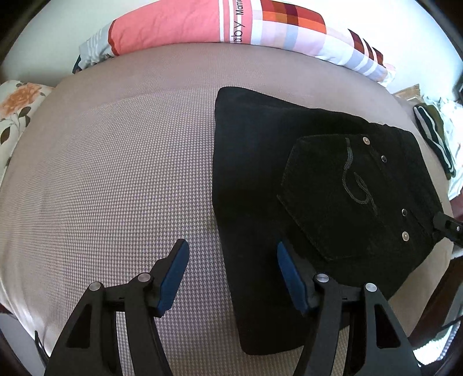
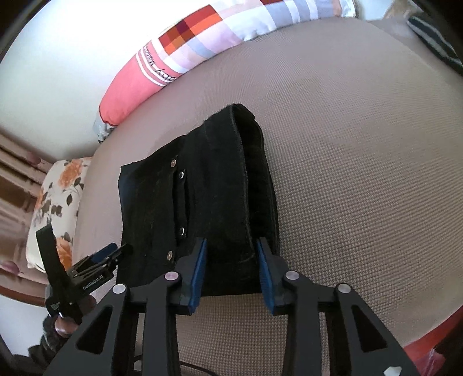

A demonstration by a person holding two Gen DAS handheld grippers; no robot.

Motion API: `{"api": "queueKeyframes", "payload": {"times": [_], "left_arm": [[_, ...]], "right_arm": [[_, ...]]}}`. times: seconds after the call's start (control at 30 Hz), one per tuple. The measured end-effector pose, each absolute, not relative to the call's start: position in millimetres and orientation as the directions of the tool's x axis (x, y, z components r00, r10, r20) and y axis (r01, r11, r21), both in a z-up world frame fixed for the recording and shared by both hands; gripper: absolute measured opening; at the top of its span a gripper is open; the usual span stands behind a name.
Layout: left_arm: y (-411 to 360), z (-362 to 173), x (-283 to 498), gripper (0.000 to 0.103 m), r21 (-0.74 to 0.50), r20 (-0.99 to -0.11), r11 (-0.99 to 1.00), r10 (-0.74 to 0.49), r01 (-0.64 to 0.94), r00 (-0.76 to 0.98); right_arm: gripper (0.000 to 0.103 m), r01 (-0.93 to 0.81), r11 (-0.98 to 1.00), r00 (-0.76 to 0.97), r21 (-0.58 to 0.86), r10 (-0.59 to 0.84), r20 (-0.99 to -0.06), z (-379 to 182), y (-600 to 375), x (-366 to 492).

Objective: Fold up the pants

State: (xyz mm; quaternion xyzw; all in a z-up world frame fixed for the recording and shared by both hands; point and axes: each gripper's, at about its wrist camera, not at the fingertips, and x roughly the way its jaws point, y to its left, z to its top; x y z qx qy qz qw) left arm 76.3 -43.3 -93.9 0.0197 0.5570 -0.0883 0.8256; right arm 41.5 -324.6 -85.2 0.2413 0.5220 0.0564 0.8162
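The black pants (image 1: 260,173) lie folded into a compact stack on the beige bed, back pocket with rivets on top. My left gripper (image 1: 231,254) is open, hovering over the stack's left edge; one finger is over the sheet, the other over the fabric. In the right wrist view the pants (image 2: 202,188) sit straight ahead. My right gripper (image 2: 231,251) is open, its blue pads on either side of the stack's near edge. The left gripper also shows at lower left in the right wrist view (image 2: 115,251).
A pink and checked pillow (image 1: 202,26) lies along the bed's far edge by the white wall. A floral cushion (image 2: 58,208) sits at one side. Striped and other clothes (image 1: 434,136) lie at the bed's right. The beige sheet (image 1: 115,173) spreads left of the pants.
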Motion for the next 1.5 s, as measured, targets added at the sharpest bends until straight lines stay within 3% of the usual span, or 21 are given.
{"api": "queueKeyframes", "payload": {"times": [0.33,0.4,0.67,0.77,0.93,1.03,1.1,1.33,1.5], "left_arm": [[-47.1,-90.2,70.7,0.064,-0.070,-0.924,0.977,-0.139,0.200,0.357],[-48.1,-90.5,67.9,0.064,-0.068,-0.925,0.975,-0.141,0.212,0.352],[-51.1,-97.7,63.9,0.065,-0.060,-0.925,0.967,-0.148,0.249,0.351],[-44.7,-99.9,67.1,0.069,-0.085,-0.928,0.968,-0.163,0.234,0.335],[-40.7,-102.5,71.4,0.074,-0.103,-0.929,0.970,-0.173,0.220,0.326],[-39.4,-102.0,72.2,0.074,-0.104,-0.927,0.969,-0.177,0.225,0.330],[-37.5,-101.4,74.0,0.074,-0.112,-0.928,0.968,-0.183,0.224,0.324],[-34.3,-93.1,75.1,0.074,-0.131,-0.924,0.967,-0.199,0.219,0.326],[-22.3,-88.7,85.8,0.074,-0.181,-0.915,0.967,-0.232,0.180,0.329]], "right_arm": [[0.021,0.163,0.913,0.467,0.374,0.262,-0.845,-68.4,-315.3,26.6],[0.012,0.176,0.923,0.467,0.343,0.228,-0.854,-67.7,-315.7,22.1],[0.013,0.210,0.913,0.419,0.349,0.239,-0.876,-90.2,-321.8,24.9],[0.013,0.247,0.882,0.413,0.401,0.279,-0.867,-100.1,-330.7,21.3],[0.013,0.229,0.900,0.410,0.371,0.256,-0.875,-100.6,-326.3,20.2],[0.018,0.242,0.900,0.404,0.362,0.246,-0.881,-100.7,-327.3,23.1],[0.033,0.246,0.909,0.405,0.337,0.219,-0.888,-100.1,-327.7,23.1],[0.036,0.239,0.913,0.398,0.331,0.219,-0.891,-94.1,-332.1,28.3],[0.043,0.236,0.907,0.407,0.348,0.233,-0.883,-86.7,-339.0,34.3]]}}
